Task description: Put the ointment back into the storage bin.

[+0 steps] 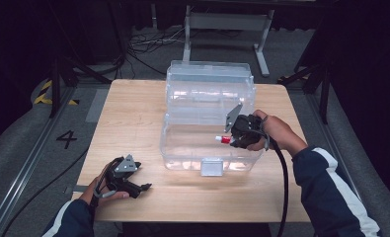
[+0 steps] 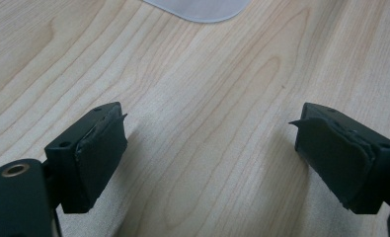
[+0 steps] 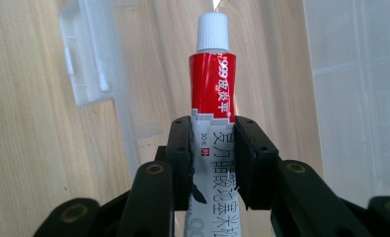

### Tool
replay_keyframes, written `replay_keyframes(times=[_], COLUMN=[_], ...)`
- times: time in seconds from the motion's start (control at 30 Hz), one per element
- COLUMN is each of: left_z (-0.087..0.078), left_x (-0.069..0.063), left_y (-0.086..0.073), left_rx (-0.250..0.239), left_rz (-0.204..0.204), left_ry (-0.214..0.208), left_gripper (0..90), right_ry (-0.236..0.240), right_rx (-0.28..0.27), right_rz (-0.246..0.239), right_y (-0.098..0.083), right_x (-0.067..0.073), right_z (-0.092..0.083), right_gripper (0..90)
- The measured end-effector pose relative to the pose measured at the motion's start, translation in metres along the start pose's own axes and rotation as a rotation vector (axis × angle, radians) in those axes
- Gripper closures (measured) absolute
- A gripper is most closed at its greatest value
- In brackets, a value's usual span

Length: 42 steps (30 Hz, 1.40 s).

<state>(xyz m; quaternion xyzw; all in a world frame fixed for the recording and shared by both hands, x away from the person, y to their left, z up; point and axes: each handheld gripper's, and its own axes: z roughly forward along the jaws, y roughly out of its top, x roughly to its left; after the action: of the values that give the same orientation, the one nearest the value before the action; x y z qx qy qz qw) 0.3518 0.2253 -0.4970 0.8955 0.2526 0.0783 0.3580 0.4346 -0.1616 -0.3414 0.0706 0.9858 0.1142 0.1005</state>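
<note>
My right claw [image 3: 213,148] pinches a red-and-white tube [image 3: 213,94] by its lower body, white cap [image 3: 213,32] pointing away, both pads pressed flat against its sides. In the high view that claw [image 1: 234,138] sits right of centre, at the right wall of the clear plastic box [image 1: 182,143], the tube [image 1: 223,139] poking inward over the box's open lower half. The lid [image 1: 210,81] stands thrown back toward the top of the frame, and the grey latch [image 1: 212,167] hangs at the front wall, undone.

My left claw [image 1: 138,185] rests at the lower left of the table [image 1: 133,108], jaws spread wide with nothing between them; its own view shows bare wood grain between the two pads [image 2: 101,148].

As I judge it, the pick-up is done and the carry is nearly over: the tube is at the box but not yet released. What is left is to lower it to the floor of the box, let go, and perhaps bring the lid down and latch it.
</note>
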Motion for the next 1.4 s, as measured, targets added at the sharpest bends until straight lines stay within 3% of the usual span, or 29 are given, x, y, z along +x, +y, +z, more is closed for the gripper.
replay_keyframes(times=[0.97, 1.4], left_z=[0.000, 0.000], left_x=[0.000, 0.000], left_y=[0.000, 0.000], left_rx=[0.000, 0.000], left_rz=[0.000, 0.001], left_ry=[0.000, 0.000], left_gripper=[12.5, 12.5], right_ry=[0.042, 0.086], right_rx=[0.073, 0.103], right_rz=[-0.023, -0.020], right_y=[-0.002, -0.009], right_x=[-0.012, -0.014], right_z=[0.045, 0.061], right_gripper=[70.4, 70.3])
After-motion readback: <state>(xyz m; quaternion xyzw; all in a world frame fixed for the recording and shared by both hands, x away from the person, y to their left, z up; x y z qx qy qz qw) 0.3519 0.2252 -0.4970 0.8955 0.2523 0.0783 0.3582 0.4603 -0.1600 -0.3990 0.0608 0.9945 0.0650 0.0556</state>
